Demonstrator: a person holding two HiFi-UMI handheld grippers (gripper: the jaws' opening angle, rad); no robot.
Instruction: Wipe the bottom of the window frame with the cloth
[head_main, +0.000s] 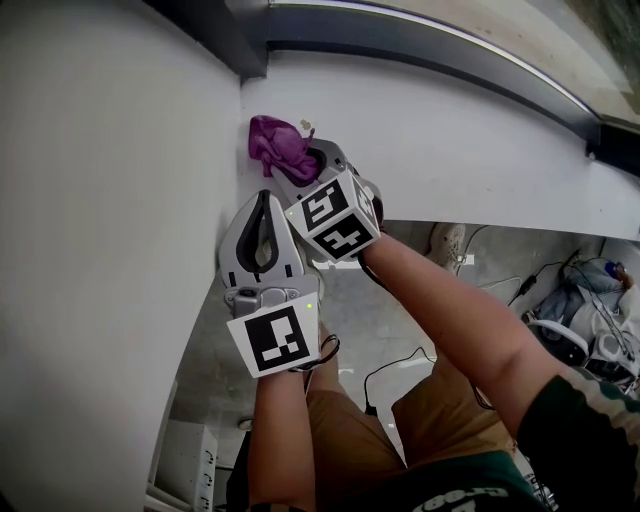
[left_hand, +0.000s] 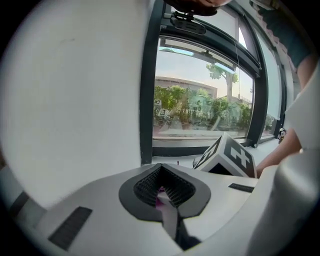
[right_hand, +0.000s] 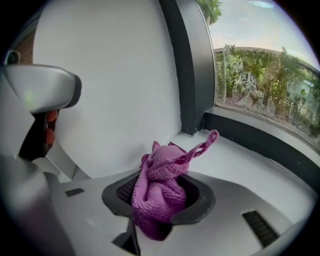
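Note:
A purple cloth (head_main: 275, 143) lies bunched at the left end of the white sill (head_main: 460, 150), in the corner by the wall, below the dark bottom rail of the window frame (head_main: 420, 40). My right gripper (head_main: 305, 162) is shut on the cloth (right_hand: 160, 192), and a loose loop of it sticks up toward the frame's bottom rail (right_hand: 260, 137). Just behind it, at the sill's edge, my left gripper (head_main: 264, 200) is shut. Its own view shows a purple sliver at the seam of the left gripper (left_hand: 164, 192); I cannot tell whether that is pinched.
A white wall (head_main: 100, 250) closes off the left side, and a dark upright frame post (right_hand: 187, 75) stands in the corner. The sill runs on to the right. On the floor below are cables and gear (head_main: 590, 310) and a white box (head_main: 185, 460).

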